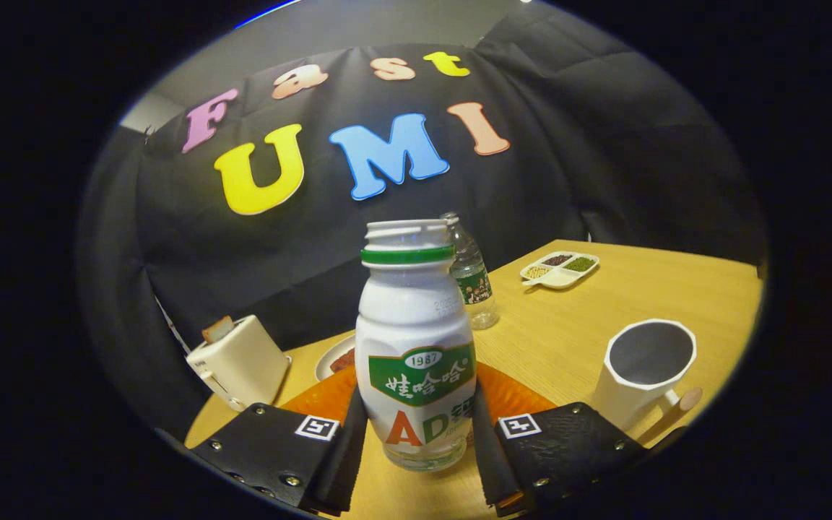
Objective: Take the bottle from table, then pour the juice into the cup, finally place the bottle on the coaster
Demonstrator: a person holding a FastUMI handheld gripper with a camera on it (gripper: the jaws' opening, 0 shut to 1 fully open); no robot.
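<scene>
Table (589, 325): wooden, seen tilted.
Gripper (416, 440): both fingers pressed against the bottle's lower sides — clamped on it.
Bottle (416, 347): white, uncapped, upright between the fingers, in front of the coaster.
Coaster (510, 393): orange, just behind the bottle.
Cup (643, 368): white, right of the bottle — apart from it.

we are seeing a toaster (237, 365) sitting at the table's (589, 318) near-left corner with a slice of bread (218, 328) poking up from its slot. a plate (334, 357) is lying just beside it. a clear water bottle (472, 278) is standing farther back, and a divided snack tray (559, 269) is resting beyond it.
</scene>
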